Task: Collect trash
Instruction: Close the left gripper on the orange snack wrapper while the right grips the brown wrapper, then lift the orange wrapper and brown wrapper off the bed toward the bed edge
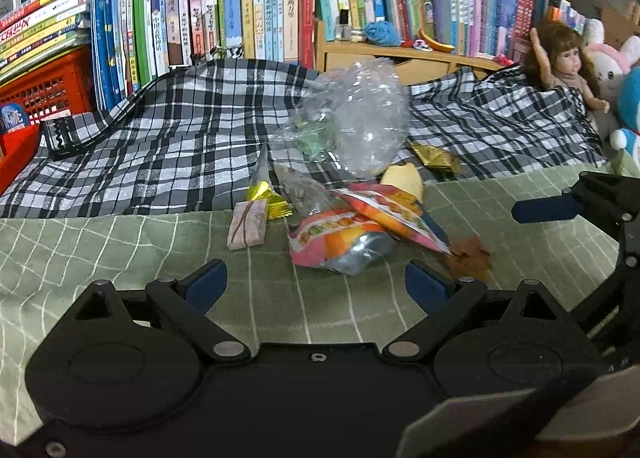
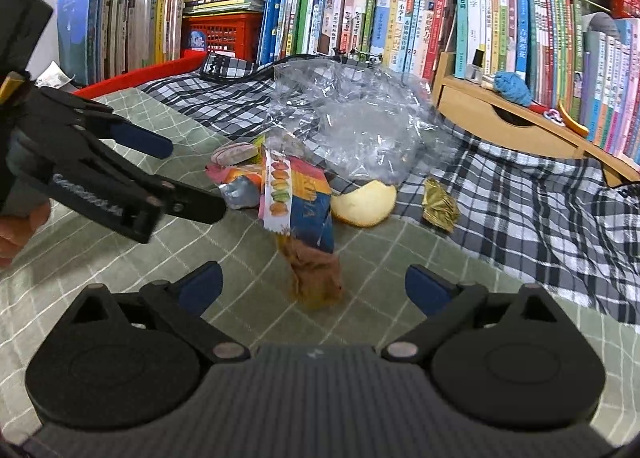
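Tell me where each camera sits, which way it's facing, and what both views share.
Left wrist: on the left hand-held gripper, open, facing the trash pile and bookshelf; the right hand-held gripper shows at the right edge.
Right wrist: on the right hand-held gripper, open, facing the same pile; a hand shows at left.
Shared: clear plastic bag, brown wrapper.

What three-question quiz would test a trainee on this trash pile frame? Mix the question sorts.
1. True or false: the left gripper is shut on the pink snack wrapper.
2. Which lies nearest the right gripper? A) gold foil wrapper B) brown crumpled wrapper C) fruit peel
3. Fill in: the clear plastic bag rests on the ____ cloth.

Key: 1 false, both grippers are open and hold nothing. 2 B. 3 checked black-and-white.
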The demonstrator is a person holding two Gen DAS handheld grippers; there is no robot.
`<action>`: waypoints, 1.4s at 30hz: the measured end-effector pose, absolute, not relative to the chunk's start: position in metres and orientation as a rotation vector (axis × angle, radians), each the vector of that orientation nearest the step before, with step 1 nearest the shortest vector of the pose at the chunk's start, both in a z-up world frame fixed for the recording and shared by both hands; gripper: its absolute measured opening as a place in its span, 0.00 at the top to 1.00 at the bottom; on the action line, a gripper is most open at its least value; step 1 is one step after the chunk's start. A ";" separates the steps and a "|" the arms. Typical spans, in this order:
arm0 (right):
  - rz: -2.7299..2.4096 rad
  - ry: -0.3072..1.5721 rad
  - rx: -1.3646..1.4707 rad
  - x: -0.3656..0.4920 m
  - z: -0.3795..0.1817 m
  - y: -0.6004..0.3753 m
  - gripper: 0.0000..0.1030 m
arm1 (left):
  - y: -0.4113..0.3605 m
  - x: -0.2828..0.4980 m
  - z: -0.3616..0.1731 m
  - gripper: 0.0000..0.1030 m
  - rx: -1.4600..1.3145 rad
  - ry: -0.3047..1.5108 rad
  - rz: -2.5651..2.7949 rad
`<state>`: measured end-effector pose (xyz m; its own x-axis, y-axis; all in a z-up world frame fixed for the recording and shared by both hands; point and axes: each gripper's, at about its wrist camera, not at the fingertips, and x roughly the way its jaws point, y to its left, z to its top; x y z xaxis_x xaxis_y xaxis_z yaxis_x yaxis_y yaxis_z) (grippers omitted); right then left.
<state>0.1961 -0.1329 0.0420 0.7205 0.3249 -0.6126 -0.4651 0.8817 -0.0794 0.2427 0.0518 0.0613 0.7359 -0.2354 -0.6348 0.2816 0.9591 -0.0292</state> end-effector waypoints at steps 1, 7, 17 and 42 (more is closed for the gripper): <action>0.444 0.631 -0.231 0.199 0.041 -0.132 0.05 | 0.052 0.247 0.059 0.07 0.070 0.690 -0.284; 0.432 0.655 -0.207 0.213 0.030 -0.133 0.10 | 0.051 0.266 0.048 0.17 0.032 0.703 -0.304; 0.438 0.646 -0.163 0.213 0.027 -0.140 0.29 | 0.053 0.272 0.044 0.36 -0.019 0.684 -0.315; 0.447 0.646 -0.138 0.201 0.033 -0.145 0.69 | 0.067 0.264 0.048 0.90 -0.115 0.664 -0.291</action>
